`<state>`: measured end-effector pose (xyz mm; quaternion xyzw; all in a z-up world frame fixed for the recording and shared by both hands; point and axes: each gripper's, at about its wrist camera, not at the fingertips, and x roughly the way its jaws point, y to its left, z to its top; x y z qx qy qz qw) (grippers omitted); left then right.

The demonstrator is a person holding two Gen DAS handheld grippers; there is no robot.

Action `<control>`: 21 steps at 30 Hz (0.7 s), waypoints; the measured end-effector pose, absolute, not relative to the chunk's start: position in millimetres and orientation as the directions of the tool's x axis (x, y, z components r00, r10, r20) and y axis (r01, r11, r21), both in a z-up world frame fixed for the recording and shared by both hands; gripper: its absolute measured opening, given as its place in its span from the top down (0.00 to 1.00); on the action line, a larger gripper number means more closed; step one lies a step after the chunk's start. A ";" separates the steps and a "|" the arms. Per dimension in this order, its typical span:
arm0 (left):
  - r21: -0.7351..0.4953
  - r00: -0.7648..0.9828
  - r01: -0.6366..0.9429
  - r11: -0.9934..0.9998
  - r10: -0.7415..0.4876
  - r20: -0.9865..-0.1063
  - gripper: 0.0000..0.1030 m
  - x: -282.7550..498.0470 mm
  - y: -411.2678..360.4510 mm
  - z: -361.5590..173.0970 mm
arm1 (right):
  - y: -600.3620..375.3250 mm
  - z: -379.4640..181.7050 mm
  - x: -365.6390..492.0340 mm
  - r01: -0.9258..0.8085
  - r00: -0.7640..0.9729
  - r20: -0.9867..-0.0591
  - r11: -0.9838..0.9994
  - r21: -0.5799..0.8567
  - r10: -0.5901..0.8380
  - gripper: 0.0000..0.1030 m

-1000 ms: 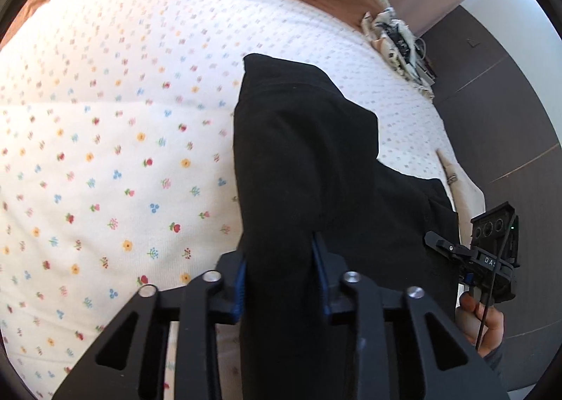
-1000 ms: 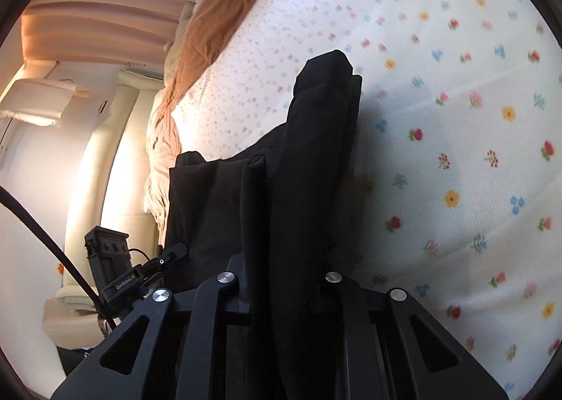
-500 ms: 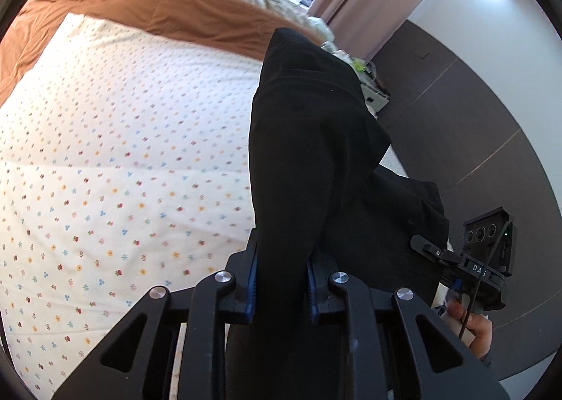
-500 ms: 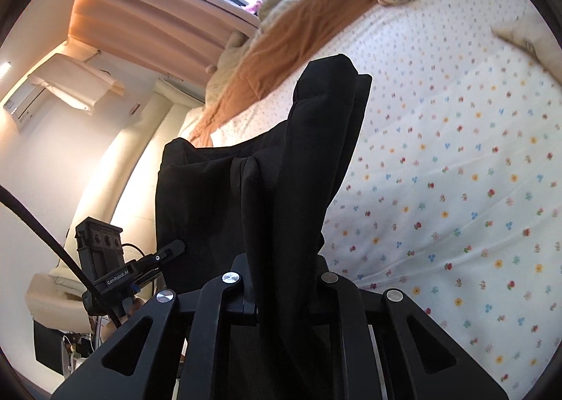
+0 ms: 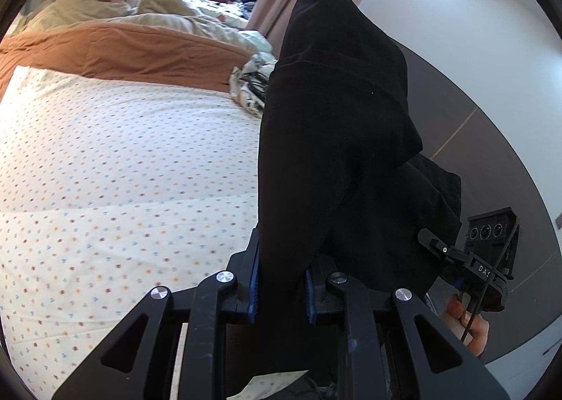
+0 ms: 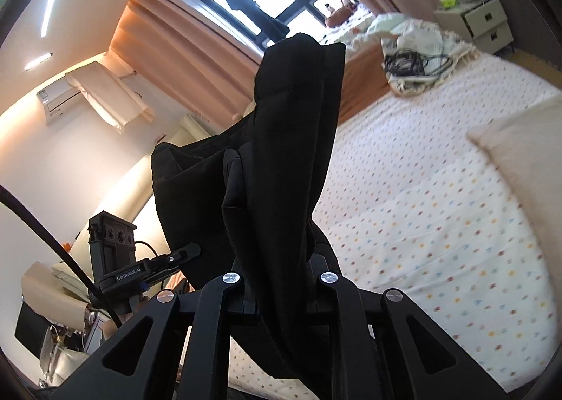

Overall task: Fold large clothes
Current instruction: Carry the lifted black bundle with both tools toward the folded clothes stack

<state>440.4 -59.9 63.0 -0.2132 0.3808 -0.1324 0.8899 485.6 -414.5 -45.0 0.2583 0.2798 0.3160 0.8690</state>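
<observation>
One black garment (image 5: 333, 140) hangs bunched in thick folds above the flowered bed (image 5: 116, 168). Two tongs, left (image 5: 281, 286) and right (image 6: 281, 289), each clench one bunched edge.

Black garment (image 5: 333, 140), heavy matte fabric, bunched into thick folds and raised clear of the flower-dotted sheet. In the left wrist view: rose from lower centre to upper centre-right of the frame, rounded top fold, a stitched hem line across the upper part, a further fold trailing off to the right. In the right wrist view (image 6: 281, 161): stood as a tall layered column in mid-frame, squared-off top edge, a slack pouch of cloth sagging to the left. Lower end pinched and narrowed at bottom centre in both views
</observation>
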 end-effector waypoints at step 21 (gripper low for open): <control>-0.499 0.575 0.312 0.808 -0.579 -0.578 0.80 513.5 -264.5 113.5 | -599.8 13.5 383.9 -0.314 0.807 -0.288 0.787 0.531 0.516 0.90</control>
